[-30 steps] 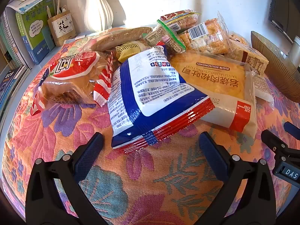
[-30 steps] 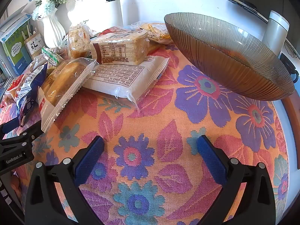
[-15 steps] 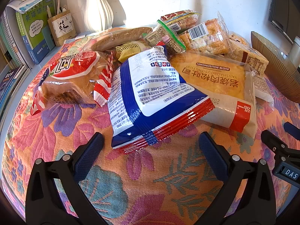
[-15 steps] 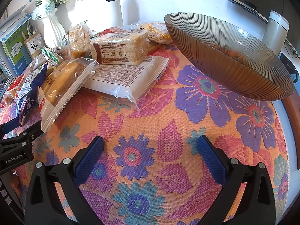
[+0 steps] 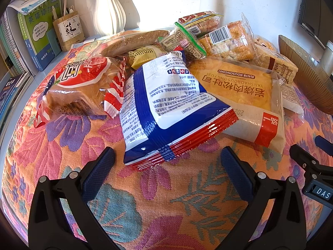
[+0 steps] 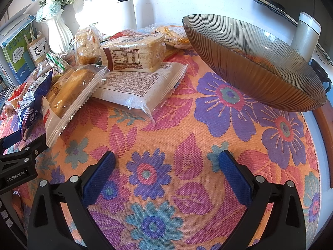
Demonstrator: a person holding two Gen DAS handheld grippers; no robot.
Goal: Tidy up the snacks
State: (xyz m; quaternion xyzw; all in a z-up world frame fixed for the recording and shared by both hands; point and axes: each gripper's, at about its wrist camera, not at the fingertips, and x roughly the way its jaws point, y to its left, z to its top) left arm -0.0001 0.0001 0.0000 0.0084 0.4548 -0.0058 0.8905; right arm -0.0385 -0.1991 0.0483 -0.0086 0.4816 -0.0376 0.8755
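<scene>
A: Where did the snacks lie?

B: They lay heaped on the flowered cloth (image 6: 187, 125), none in the ribbed bowl (image 6: 249, 62). The bowl stood tilted at the right of the pile, and what showed of its inside was bare.

A: And the grippers?

B: The left gripper (image 5: 166, 164) hovered over the cloth with its fingers wide apart, clamping nothing. The blue bag (image 5: 166, 108) lay just ahead of it, its red crimped edge between the fingertips' line and the pile. The right gripper (image 6: 166, 162) was likewise spread, holding nothing, over bare cloth, well short of the bowl.

A: What else sat in the pile?

B: A red bread pack (image 5: 83, 87) lay left of the blue bag, and a yellow toast pack (image 5: 239, 91) partly under its right side. A barcoded cake bag (image 5: 229, 39) lay behind. In the right view, a sliced loaf (image 6: 133, 54) rested on a flat speckled pack (image 6: 137, 87).

A: Behind them?

B: A white vase (image 5: 108, 10) held flowers, and a small holder (image 5: 68, 29) held pens beside books (image 5: 37, 31).
</scene>
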